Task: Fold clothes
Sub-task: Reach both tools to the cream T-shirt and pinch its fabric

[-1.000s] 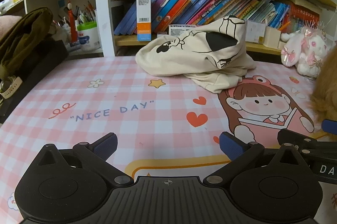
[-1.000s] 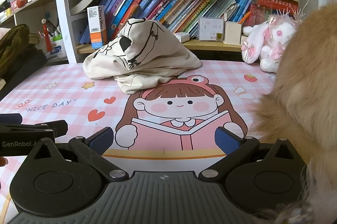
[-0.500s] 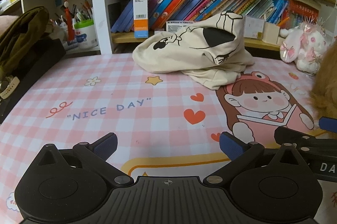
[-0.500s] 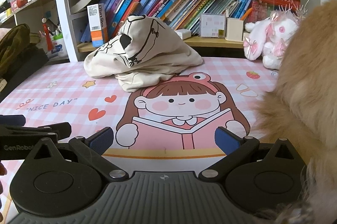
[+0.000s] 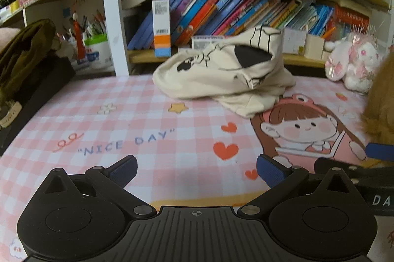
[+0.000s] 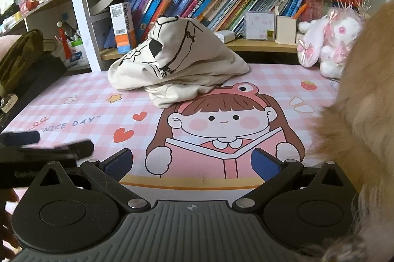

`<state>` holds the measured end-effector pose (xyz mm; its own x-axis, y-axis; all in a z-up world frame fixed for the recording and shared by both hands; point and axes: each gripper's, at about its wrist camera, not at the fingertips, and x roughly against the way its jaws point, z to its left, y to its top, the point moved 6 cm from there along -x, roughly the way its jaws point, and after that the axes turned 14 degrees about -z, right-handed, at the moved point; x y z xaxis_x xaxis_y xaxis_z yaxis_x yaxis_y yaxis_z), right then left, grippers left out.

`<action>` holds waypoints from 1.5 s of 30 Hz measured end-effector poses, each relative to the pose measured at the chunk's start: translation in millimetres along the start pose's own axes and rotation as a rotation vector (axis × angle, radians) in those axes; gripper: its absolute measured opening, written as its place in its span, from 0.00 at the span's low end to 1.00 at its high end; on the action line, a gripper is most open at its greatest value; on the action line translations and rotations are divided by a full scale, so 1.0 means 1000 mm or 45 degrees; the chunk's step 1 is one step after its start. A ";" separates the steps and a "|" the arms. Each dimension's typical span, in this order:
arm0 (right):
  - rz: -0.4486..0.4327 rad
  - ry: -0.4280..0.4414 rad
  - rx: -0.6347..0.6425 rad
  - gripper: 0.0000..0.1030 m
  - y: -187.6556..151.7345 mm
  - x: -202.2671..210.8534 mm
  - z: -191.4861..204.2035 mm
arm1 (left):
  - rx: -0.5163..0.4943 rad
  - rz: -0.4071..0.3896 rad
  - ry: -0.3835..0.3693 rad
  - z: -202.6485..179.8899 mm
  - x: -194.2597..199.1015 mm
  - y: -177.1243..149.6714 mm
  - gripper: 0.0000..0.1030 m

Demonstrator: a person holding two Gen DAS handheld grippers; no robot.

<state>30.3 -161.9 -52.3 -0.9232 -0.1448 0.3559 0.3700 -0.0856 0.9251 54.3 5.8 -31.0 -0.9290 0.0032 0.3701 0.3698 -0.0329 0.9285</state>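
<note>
A cream garment with black cartoon print (image 5: 221, 70) (image 6: 177, 65) lies crumpled in a heap at the far side of the pink checked mat (image 5: 110, 129) (image 6: 81, 104), in front of the bookshelf. My left gripper (image 5: 195, 169) hovers open over the mat's near part, well short of the garment, with nothing between its blue pads. My right gripper (image 6: 192, 162) is also open and empty, over the printed girl with a book. Each gripper shows at the edge of the other's view.
A bookshelf with slanted books (image 5: 221, 13) stands behind the mat. A pink-and-white plush rabbit (image 6: 330, 48) sits at the back right. An orange furry mass (image 6: 357, 114) crowds the right side. Olive cloth on a dark bag (image 5: 22, 57) and a pen pot (image 5: 94, 50) are at left.
Both grippers have edged forward, so the garment looks slightly nearer and larger. The left gripper has shifted in the right wrist view. The garment itself has not moved.
</note>
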 end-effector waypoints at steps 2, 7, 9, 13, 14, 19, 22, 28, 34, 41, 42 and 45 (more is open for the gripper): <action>-0.001 -0.006 -0.002 1.00 0.000 -0.001 -0.002 | -0.008 -0.012 0.005 0.000 -0.002 0.004 1.00; 0.040 0.065 -0.086 0.99 0.002 -0.005 -0.005 | 0.026 -0.025 -0.055 -0.001 -0.018 0.024 1.00; 0.070 0.057 -0.110 0.98 0.003 -0.008 -0.007 | 0.050 -0.025 -0.108 -0.004 -0.029 0.035 1.00; 0.106 0.041 -0.128 0.98 0.004 -0.015 -0.013 | 0.036 -0.058 -0.195 -0.019 -0.053 0.057 1.00; 0.114 0.030 -0.126 0.98 0.004 -0.016 -0.014 | 0.027 -0.062 -0.219 -0.024 -0.060 0.062 1.00; 0.133 0.014 -0.146 0.93 0.003 -0.019 -0.020 | -0.009 -0.088 -0.290 -0.050 -0.095 0.079 1.00; 0.143 0.001 -0.159 0.80 0.004 -0.017 -0.023 | -0.019 -0.085 -0.324 -0.063 -0.118 0.087 0.96; 0.178 0.004 -0.199 0.78 0.004 -0.010 -0.026 | 0.027 -0.018 -0.301 -0.069 -0.152 0.094 0.43; 0.161 0.025 -0.198 0.80 0.005 0.001 -0.026 | 0.098 -0.037 -0.404 -0.048 -0.126 0.114 0.06; 0.116 0.062 -0.134 0.80 0.009 0.010 -0.027 | 0.272 -0.215 -0.561 -0.018 -0.022 0.152 0.05; 0.111 0.081 -0.132 0.80 0.010 0.011 -0.026 | 0.310 -0.240 -0.588 -0.014 -0.006 0.157 0.05; 0.089 0.164 -0.120 0.81 0.014 0.023 -0.019 | 0.424 -0.314 -0.669 -0.003 0.042 0.172 0.06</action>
<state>16.4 -184.8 -33.8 -0.8761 -0.2785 0.3936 0.4467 -0.1618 0.8799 78.8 -2.9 144.1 -0.8871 0.4604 0.0327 0.2110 0.3415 0.9159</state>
